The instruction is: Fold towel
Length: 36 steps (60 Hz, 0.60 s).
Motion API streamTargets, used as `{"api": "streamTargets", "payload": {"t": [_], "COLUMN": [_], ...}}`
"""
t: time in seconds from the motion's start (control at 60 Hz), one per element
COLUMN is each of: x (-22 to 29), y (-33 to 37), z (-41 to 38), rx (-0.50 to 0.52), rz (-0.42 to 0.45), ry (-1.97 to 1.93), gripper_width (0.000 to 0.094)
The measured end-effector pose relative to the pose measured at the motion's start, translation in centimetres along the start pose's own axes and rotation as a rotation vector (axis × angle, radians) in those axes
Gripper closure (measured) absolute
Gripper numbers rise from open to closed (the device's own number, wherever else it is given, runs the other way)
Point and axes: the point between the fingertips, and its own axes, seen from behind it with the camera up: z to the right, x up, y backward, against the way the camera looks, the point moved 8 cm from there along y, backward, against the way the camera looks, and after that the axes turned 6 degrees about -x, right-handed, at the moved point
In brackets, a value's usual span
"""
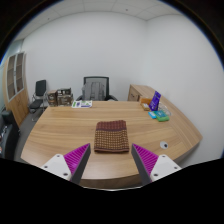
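A brown checked towel (111, 136) lies folded into a small rectangle on the wooden table (60, 125), just ahead of my fingers and centred between them. My gripper (112, 160) is open and empty, held above the table's near edge. Its two fingers (76, 159) with purple pads stand wide apart, short of the towel and not touching it.
A purple box and small teal items (156, 112) sit on the table's far right. Office chairs (96, 89) stand behind the table. Shelves and cabinets (16, 90) line the left wall. A white tag (164, 144) lies near the right finger.
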Motion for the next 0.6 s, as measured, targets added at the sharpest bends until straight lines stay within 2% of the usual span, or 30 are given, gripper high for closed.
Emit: {"api": "streamTargets", "payload": {"t": [0.267, 0.6], "x": [-2.2, -2.6], "y": [10.7, 15.2], "z": [-0.1, -0.4], "rx": [-0.016, -0.011], "rz": [0.002, 0.036], "ry": [0.022, 0.070], "gripper_width": [0.0083, 0.0081]}}
